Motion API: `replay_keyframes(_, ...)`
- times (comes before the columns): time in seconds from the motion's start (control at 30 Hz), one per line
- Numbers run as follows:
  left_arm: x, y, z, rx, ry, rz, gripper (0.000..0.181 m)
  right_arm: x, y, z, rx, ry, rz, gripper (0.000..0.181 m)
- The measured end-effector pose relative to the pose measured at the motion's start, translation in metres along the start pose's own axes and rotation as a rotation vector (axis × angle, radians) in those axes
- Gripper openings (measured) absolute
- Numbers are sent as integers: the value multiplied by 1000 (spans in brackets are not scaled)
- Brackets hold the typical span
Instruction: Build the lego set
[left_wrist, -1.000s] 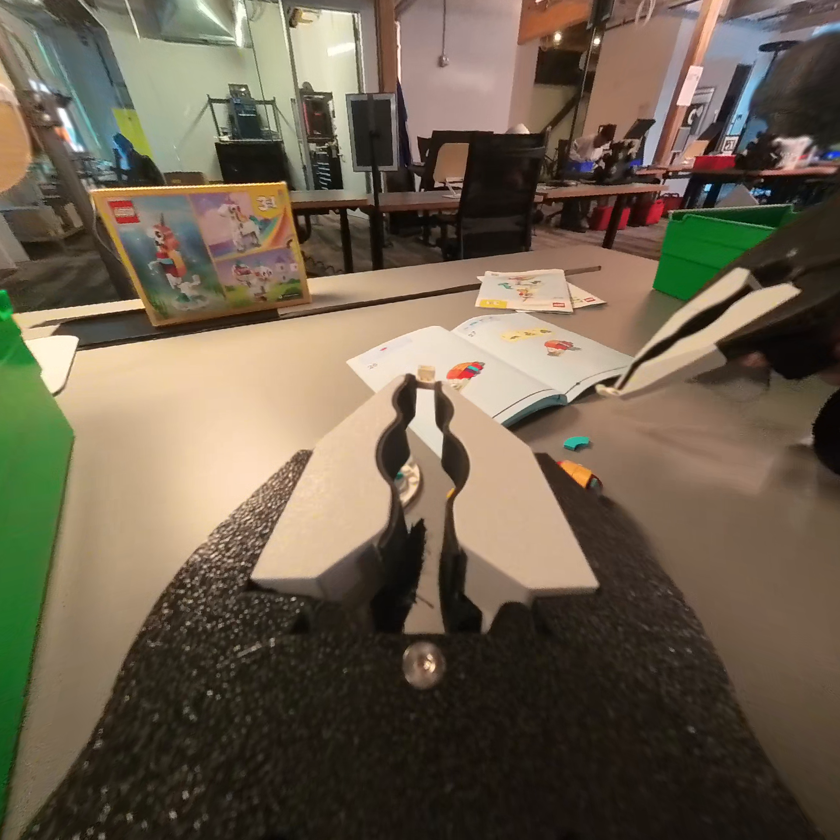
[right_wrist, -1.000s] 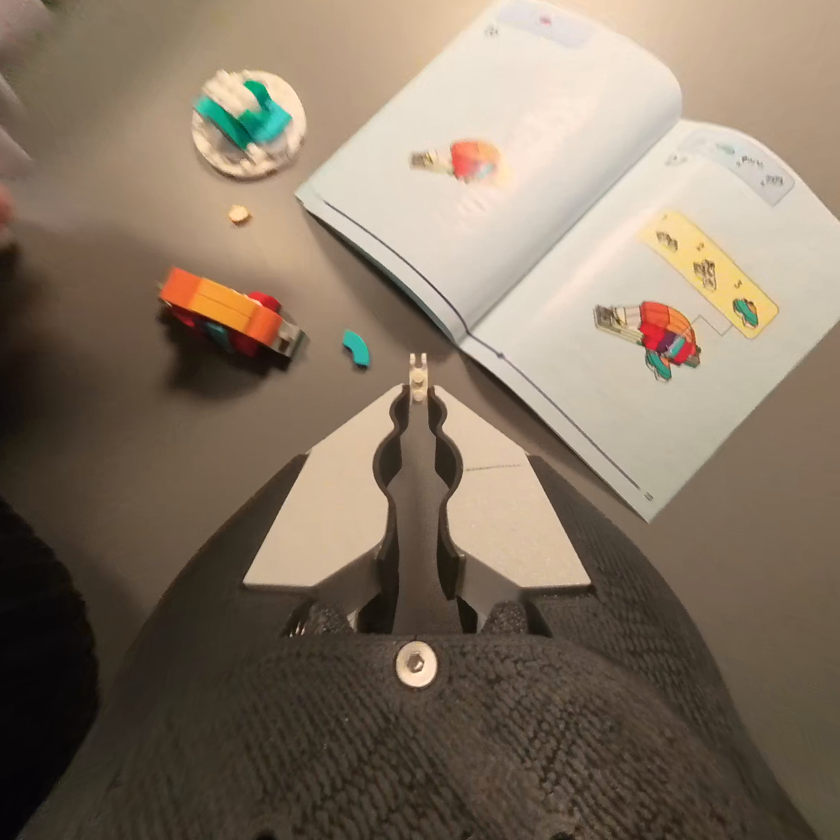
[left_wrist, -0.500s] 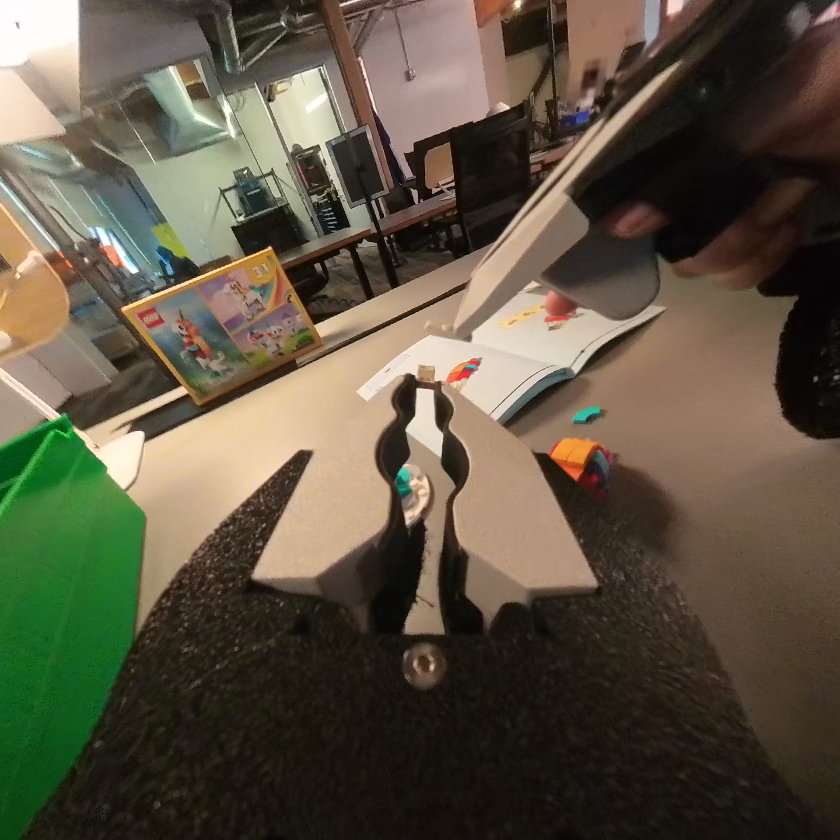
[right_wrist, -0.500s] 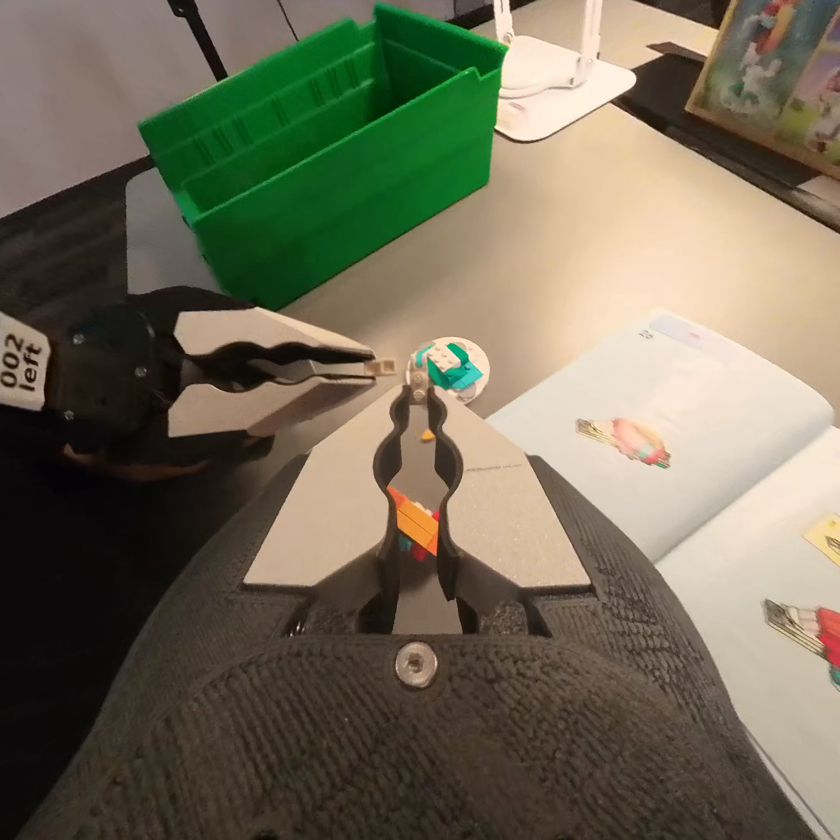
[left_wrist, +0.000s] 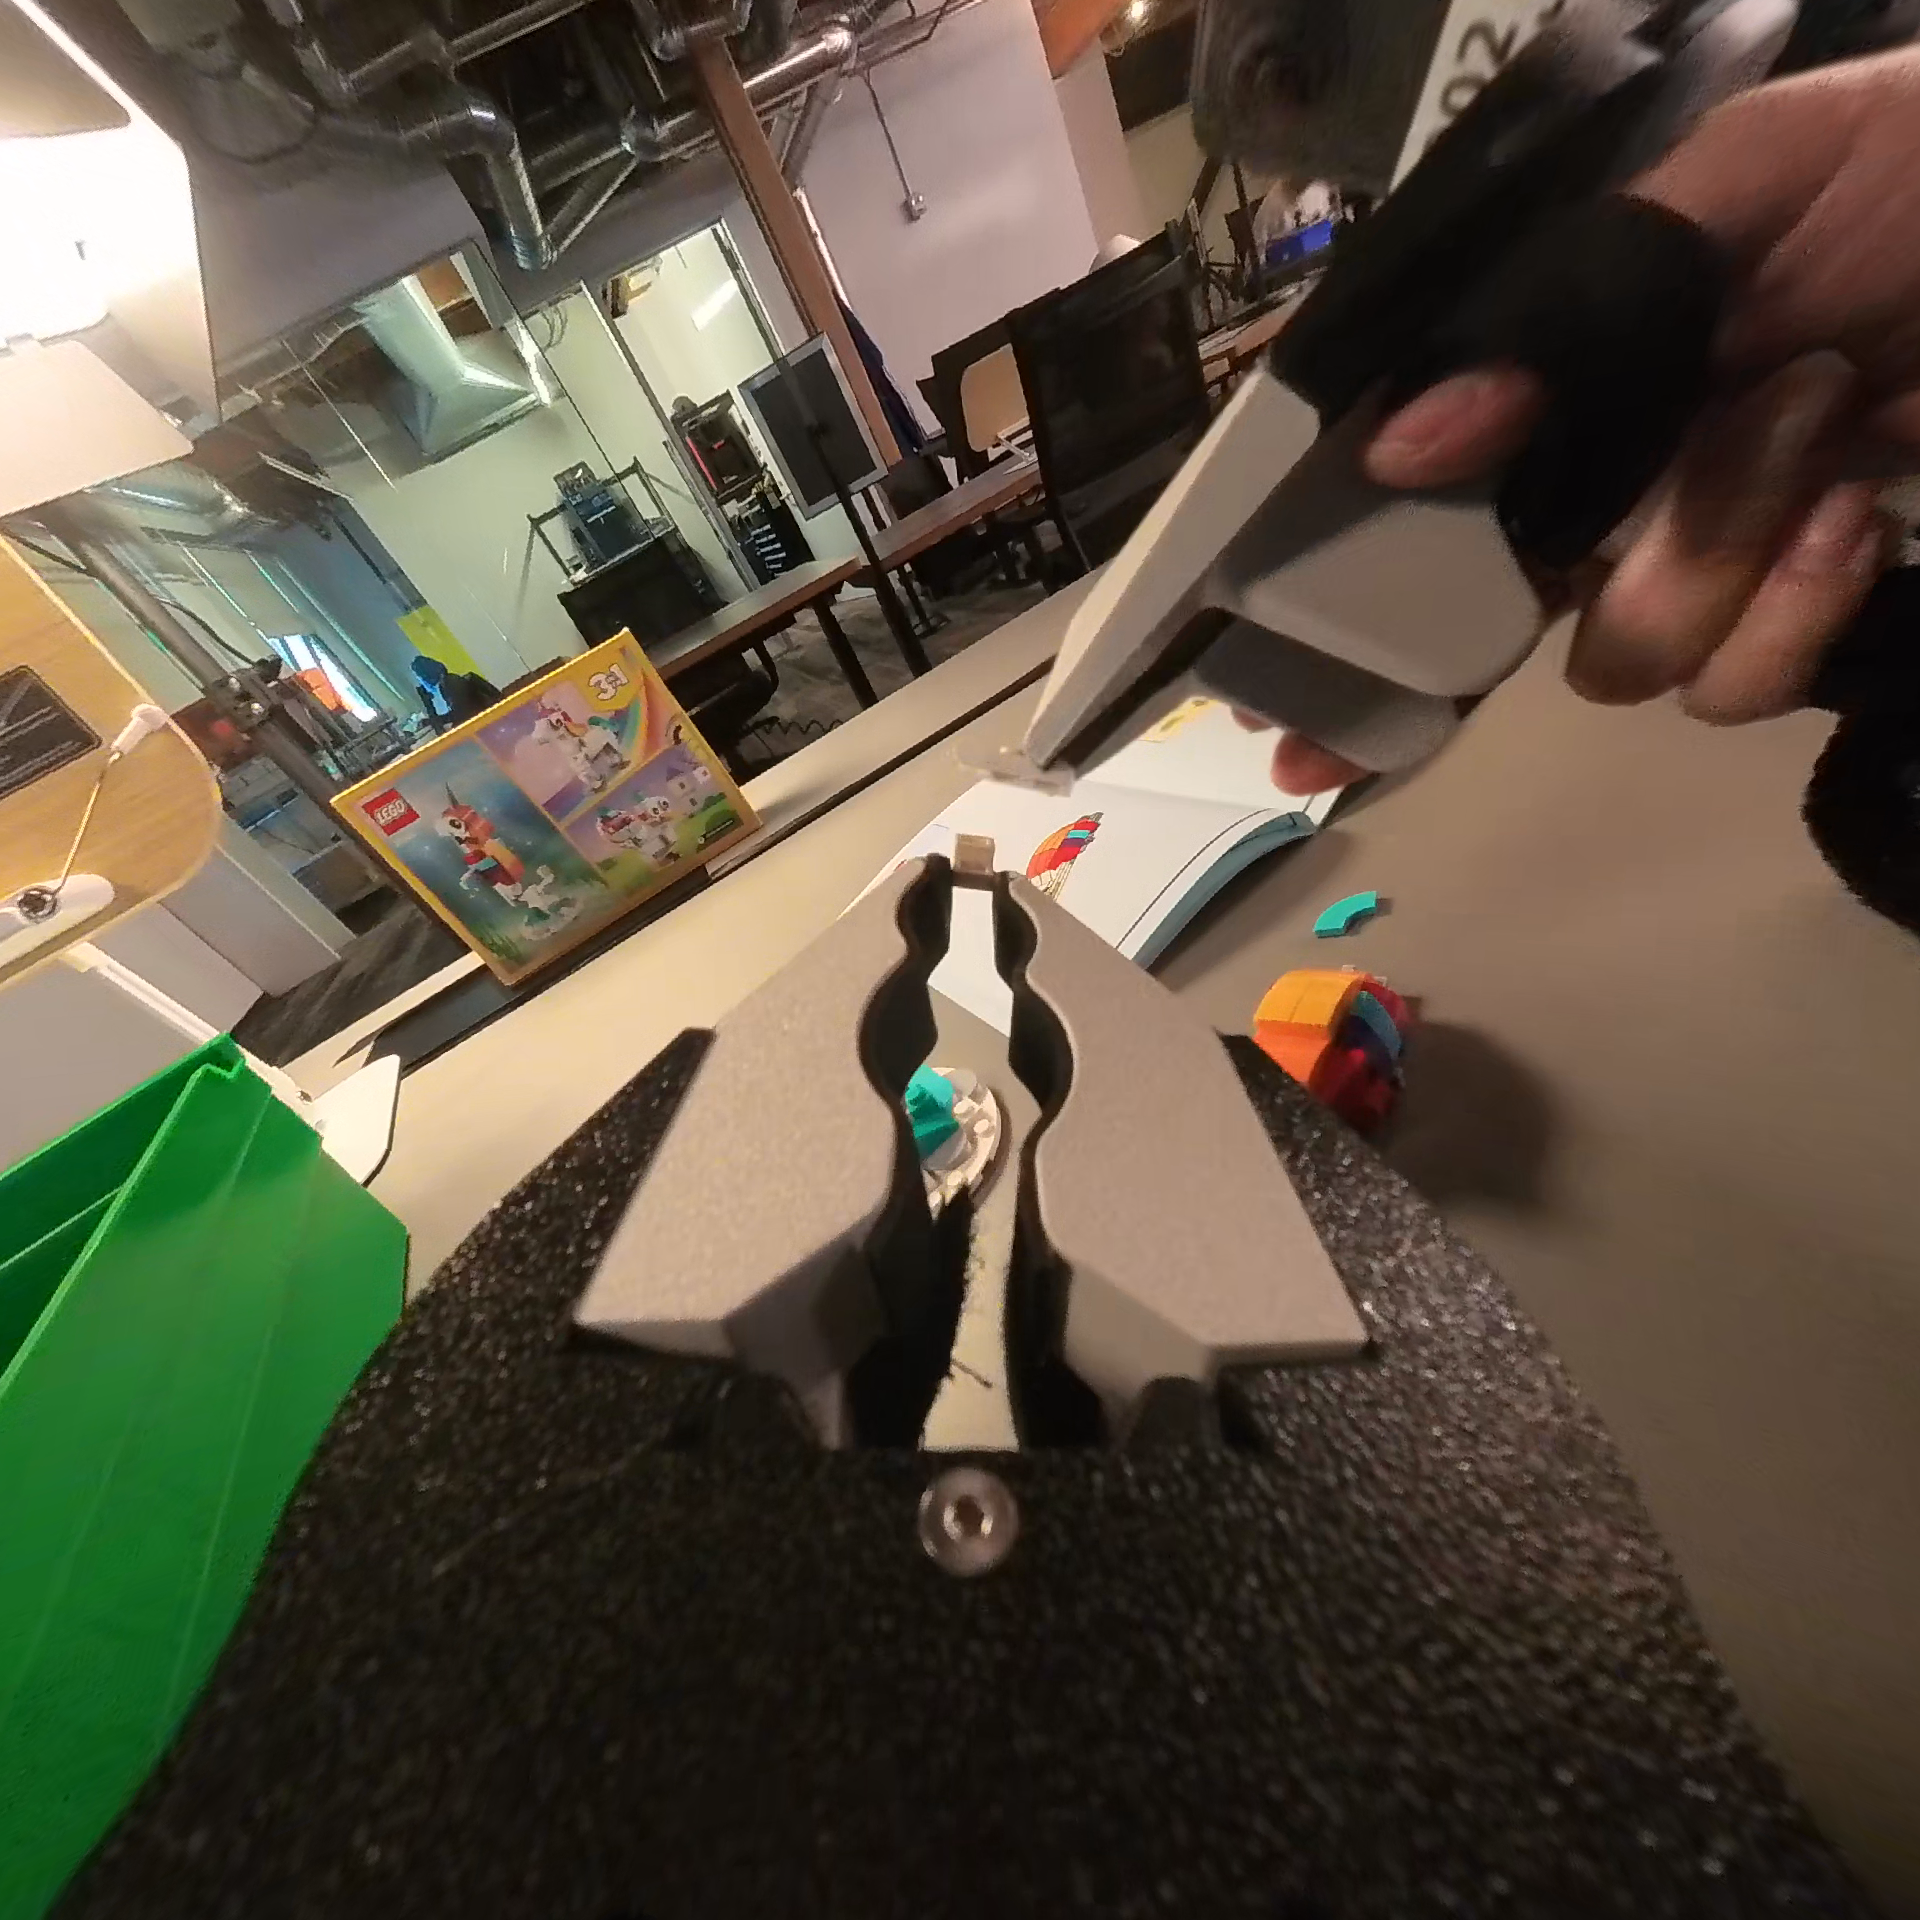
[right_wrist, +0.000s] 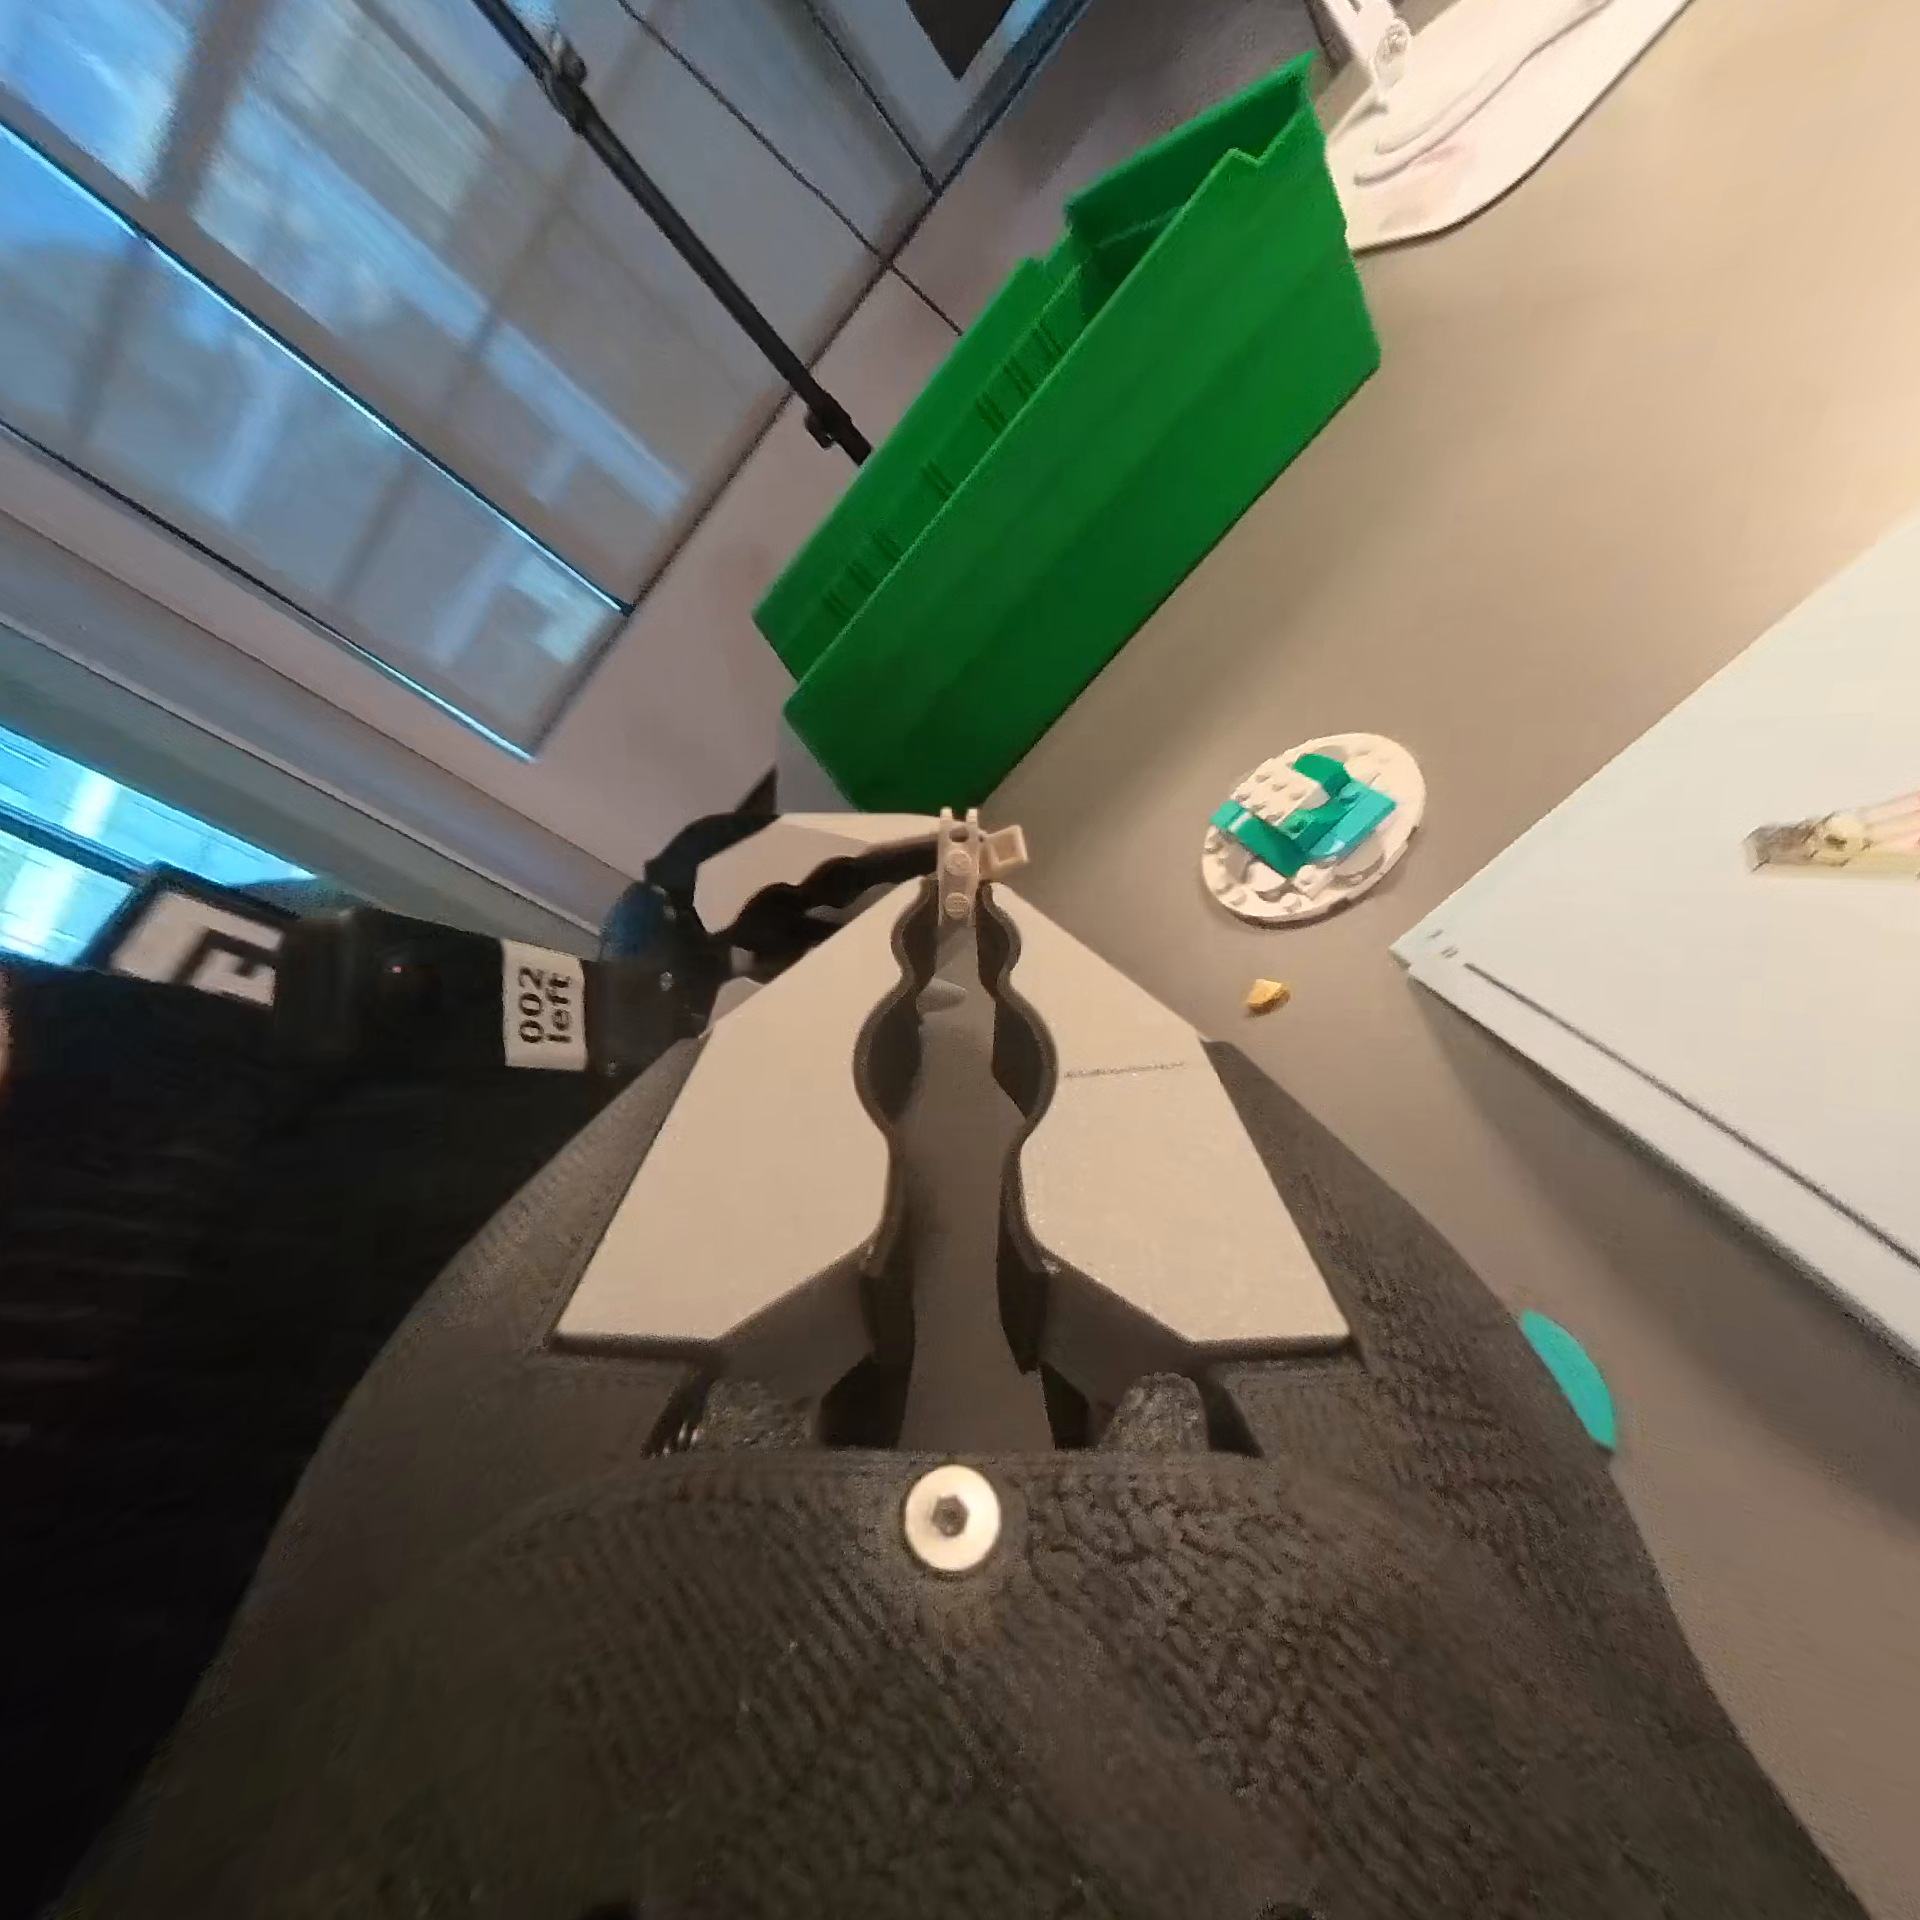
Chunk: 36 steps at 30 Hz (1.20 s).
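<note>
My left gripper is shut on a small tan square piece, held above the table. My right gripper is shut on a thin light-grey clip piece. In the right wrist view the tan piece sits right beside the grey piece, touching or nearly so. In the left wrist view the right gripper comes in from the upper right, held by a hand, its tip just above my left tips. An orange and red build, a teal curved piece and a white round plate with teal bricks lie on the table.
An open instruction booklet lies at the right. A green bin stands at the table's left side, also in the left wrist view. The set's box stands at the back. A tiny tan piece lies near the booklet. Only a small space, under 4 cm, lies between the two pairs of fingers.
Both grippers have risen and tilted. The right gripper's tip has closed in on the left gripper's tip, bringing the grey piece against the tan piece.
</note>
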<state>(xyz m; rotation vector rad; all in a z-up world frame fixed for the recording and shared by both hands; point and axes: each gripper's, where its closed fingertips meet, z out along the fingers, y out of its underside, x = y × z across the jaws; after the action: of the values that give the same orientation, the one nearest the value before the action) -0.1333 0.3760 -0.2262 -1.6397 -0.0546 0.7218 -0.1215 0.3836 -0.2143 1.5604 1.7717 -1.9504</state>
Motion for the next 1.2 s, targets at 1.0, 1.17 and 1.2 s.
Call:
replay_keyframes(1.0, 7, -5, -3, 69, 57, -42, 5, 103, 67, -102, -467, 722, -340, 6)
replay_keyframes(1.17, 6, -5, -3, 67, 58, -50, 5, 108, 73, -105, -540, 768, -384, 6)
replay_keyframes(1.2, 6, -5, -3, 66, 59, -51, 5, 109, 72, -105, -544, 778, -388, 6)
